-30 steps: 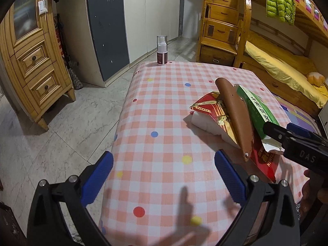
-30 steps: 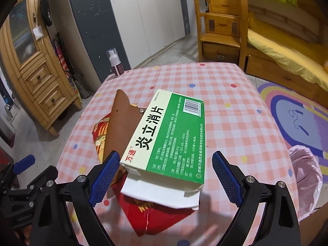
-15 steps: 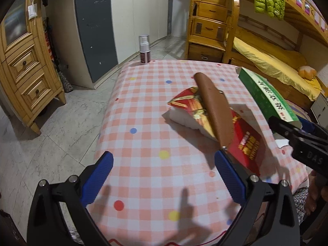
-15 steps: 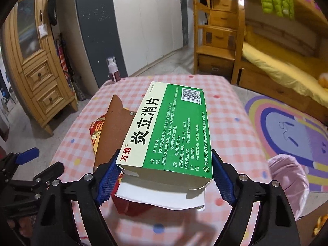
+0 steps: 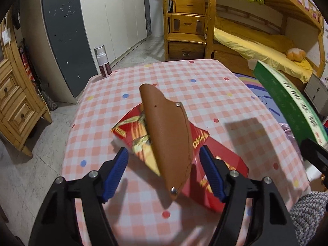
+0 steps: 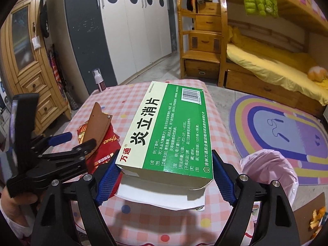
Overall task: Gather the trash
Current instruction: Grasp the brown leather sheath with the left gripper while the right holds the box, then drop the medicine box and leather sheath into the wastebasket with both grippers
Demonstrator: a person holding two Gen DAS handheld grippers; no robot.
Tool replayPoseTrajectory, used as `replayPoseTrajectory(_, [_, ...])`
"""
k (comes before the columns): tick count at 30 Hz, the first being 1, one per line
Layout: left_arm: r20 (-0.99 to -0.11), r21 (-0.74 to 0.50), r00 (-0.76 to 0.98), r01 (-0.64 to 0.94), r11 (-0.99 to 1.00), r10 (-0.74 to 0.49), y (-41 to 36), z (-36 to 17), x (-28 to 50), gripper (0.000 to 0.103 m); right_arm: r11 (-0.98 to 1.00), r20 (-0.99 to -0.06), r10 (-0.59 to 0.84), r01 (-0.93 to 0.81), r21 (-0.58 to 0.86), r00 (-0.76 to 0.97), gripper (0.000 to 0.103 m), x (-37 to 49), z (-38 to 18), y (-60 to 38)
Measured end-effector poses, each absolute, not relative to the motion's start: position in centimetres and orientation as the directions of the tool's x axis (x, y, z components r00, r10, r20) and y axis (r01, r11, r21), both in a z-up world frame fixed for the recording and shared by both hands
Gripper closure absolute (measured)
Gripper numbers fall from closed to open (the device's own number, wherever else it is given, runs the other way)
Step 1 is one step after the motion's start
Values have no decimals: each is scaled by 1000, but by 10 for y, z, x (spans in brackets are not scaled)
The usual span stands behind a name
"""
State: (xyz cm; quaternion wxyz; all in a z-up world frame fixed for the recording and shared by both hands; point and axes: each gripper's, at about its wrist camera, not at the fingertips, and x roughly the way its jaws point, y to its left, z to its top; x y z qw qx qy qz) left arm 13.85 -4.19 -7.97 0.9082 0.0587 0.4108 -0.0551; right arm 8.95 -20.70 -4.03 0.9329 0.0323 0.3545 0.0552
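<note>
1. Right gripper (image 6: 166, 176): clamped across the near short end of the green medicine box (image 6: 171, 130), blue pads pressed to both side edges. Box held clear of the table (image 6: 143, 219), casting a shadow on the cloth; long axis running straight ahead, away from the gripper, printed face up. White flap or sheet hanging under the near end.
2. Left gripper (image 5: 164, 176): jaws wide apart, nothing held. Pads sitting either side of the near end of the brown leather sheath (image 5: 167, 135); contact cannot be confirmed, a gap shows on both sides.
3. Sheath: lying on top of the red packet (image 5: 213, 164), which rests on the table. Long axis pointing away from the left gripper and slightly left, narrow tip far, riveted wide end near. In the right wrist view, sheath appears tilted, far tip raised.
4. Pink trash bag (image 6: 270, 170): on the floor just past the table's right edge, immediately right of the right gripper, mouth not clearly readable.
5. Key relation: bag lies right of and below the held box; right gripper by far the nearer. Judged next move: short swing right and down, then release. Box's long axis probably needs tipping downward to enter the bag.
6. Judged for left side: sheath and packet already centred between the jaws; closing alone likely catches the sheath, perhaps not the packet.
7. Spray bottle (image 5: 103, 61): upright at far left table corner, well apart from both grippers.
</note>
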Motion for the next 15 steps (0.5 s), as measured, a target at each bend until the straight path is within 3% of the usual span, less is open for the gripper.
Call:
replayPoseTrajectory(8, [-763,127,647,147,981,2,-59,-91,158,33,990,-658,137,-84,111,740,21,88,-43,-213])
replayPoseTrajectory(12, [-760,140,649,204,969,-27,-68,-92,153,54,989,-656,142,-85,118,742,21,86,-42,-214])
replayPoseTrajectory(15, [-771,89,632,220,972,-73,-62,-89,154,55,989,-649,146,-87,121,747,21,82,-39,-215])
